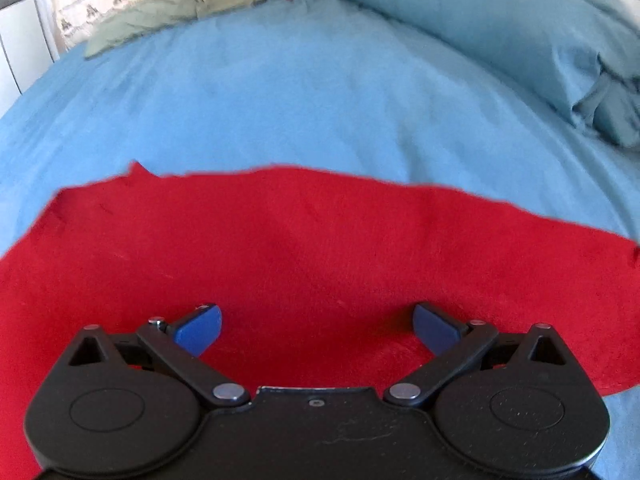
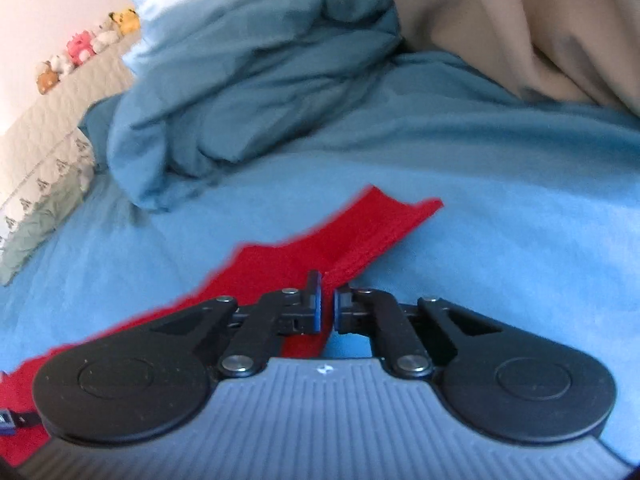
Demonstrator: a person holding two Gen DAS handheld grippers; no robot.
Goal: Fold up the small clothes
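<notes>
Red garment (image 1: 304, 248) lies spread nearly flat on the blue bedsheet (image 1: 280, 100), filling the lower half of the left wrist view; no fold visible yet. Right gripper (image 2: 328, 304) is pinched closed on its hem edge at frame centre. Left gripper (image 1: 316, 324) hovers wide open over the cloth, holding nothing.

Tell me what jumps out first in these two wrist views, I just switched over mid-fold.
The bright red fleece cloth grabs the eye, spread flat on the light blue bed sheet right under the left gripper, whose blue pads stand wide apart above it. In the right wrist view the right gripper is closed at the cloth's ribbed edge, apparently pinching it. Behind lie a rumpled teal duvet and a beige curtain.
</notes>
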